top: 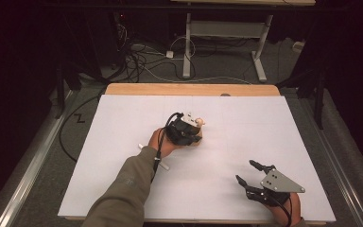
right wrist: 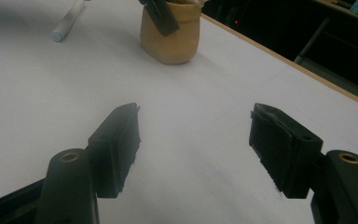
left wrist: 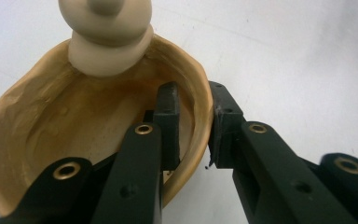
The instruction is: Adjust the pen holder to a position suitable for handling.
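Left gripper (left wrist: 195, 133): its jaws are closed on the rim of a wooden bowl (left wrist: 51, 121), one jaw inside the wall and one outside; this pinch is made plain in the left gripper view, while in the high view the gripper (top: 185, 130) is seen from above with the bowl mostly hidden under it.
Bowl: it is placed near the middle of the white table (top: 123, 123); in the right gripper view it (right wrist: 170, 35) is seen from the side, with a black jaw at its rim.
Pale object (left wrist: 107, 37): a rounded, cream-coloured piece is seen at the bowl's far rim; what it is cannot be told.
Right gripper (right wrist: 193, 140): its jaws are spread wide with nothing between them, above bare table; in the high view it (top: 249, 171) is found near the front right corner, well apart from the bowl.
White rod (top: 163, 165): it is seen lying on the table under the left forearm.
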Tool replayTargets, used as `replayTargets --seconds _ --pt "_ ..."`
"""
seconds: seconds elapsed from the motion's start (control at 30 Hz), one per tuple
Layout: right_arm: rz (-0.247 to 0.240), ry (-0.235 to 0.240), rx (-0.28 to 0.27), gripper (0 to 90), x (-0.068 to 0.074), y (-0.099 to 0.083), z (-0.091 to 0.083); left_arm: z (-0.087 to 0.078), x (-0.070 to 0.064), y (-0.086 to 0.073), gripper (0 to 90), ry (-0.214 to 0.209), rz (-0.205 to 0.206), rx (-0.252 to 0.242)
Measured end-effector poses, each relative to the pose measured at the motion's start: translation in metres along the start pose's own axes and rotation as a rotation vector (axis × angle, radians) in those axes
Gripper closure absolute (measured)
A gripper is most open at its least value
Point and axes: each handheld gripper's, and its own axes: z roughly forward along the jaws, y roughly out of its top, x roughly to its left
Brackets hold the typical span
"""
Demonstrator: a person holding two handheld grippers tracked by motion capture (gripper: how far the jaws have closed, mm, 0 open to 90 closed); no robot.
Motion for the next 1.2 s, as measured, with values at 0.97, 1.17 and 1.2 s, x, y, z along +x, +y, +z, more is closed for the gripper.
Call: replayTargets --seconds 0.97,1.17,1.2 --pt "-0.007 -0.001 0.010 33.2 0.002 0.000 0.001 -0.050 -0.016 -0.007 60.9 0.125 0.081 -0.091" --pt "-0.008 -0.001 0.013 33.2 0.003 0.000 0.002 -0.065 -0.023 -0.012 58.7 0.150 0.126 -0.100" --pt "-0.011 -0.002 0.013 33.2 0.002 0.000 0.002 -0.067 -0.025 -0.013 58.6 0.158 0.133 -0.101"
